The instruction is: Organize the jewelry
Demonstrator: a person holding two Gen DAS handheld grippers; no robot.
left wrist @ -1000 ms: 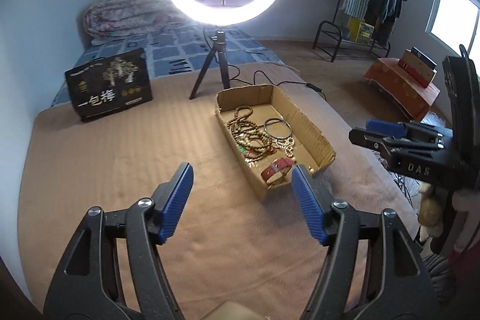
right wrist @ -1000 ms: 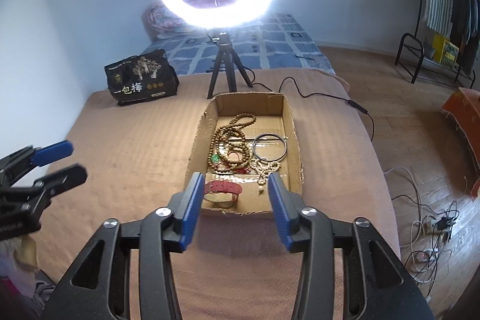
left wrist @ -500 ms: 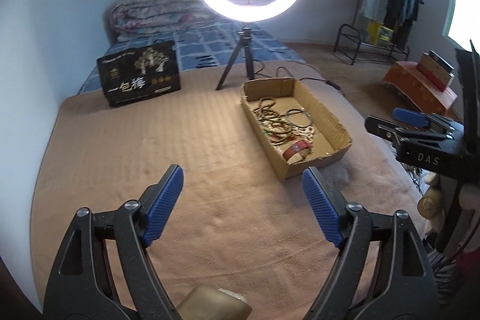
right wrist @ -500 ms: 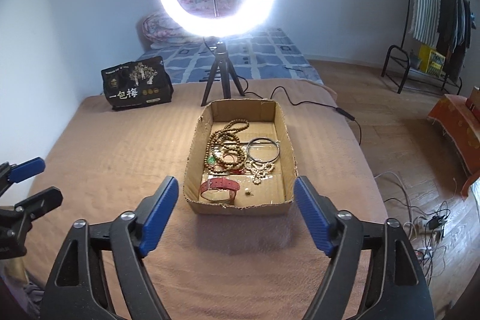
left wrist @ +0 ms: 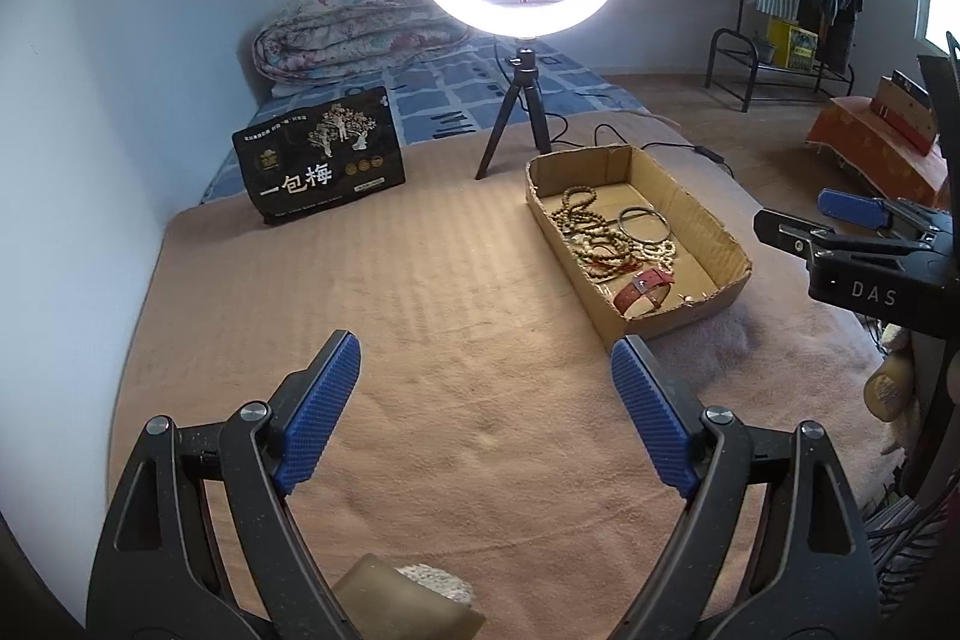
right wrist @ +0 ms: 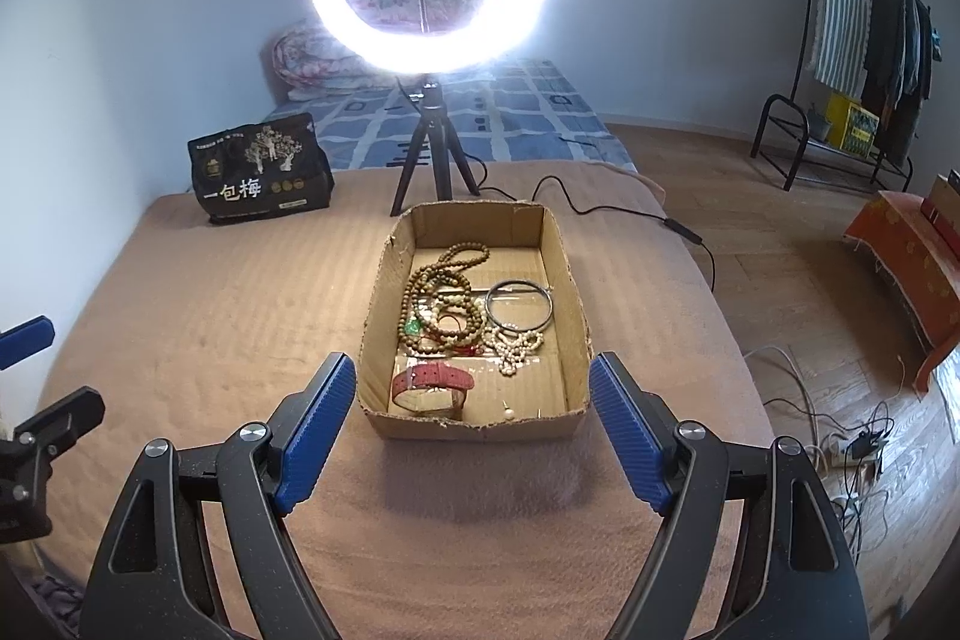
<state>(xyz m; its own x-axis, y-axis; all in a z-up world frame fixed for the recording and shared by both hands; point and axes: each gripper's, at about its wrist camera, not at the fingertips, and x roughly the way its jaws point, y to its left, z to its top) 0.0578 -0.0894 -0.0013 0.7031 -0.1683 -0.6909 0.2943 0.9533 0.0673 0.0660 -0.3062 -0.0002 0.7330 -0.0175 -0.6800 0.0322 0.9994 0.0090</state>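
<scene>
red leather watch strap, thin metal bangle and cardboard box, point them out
red leather watch strap (right wrist: 433, 379), right wrist view, on the band's top.
thin metal bangle (right wrist: 493, 316), right wrist view, on its left rim.
cardboard box (right wrist: 480, 426), right wrist view, on its near wall.

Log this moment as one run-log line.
stage: pre-grasp | left gripper: open, empty | right gripper: open, empty, facing cardboard box | box holds: red strap, bead strands, metal bangle

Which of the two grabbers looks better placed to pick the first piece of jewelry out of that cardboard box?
Probably the right gripper: the cardboard box sits straight ahead between its open fingers, red watch strap nearest. The left gripper, also open, faces bare blanket, with the box off to its right.
</scene>
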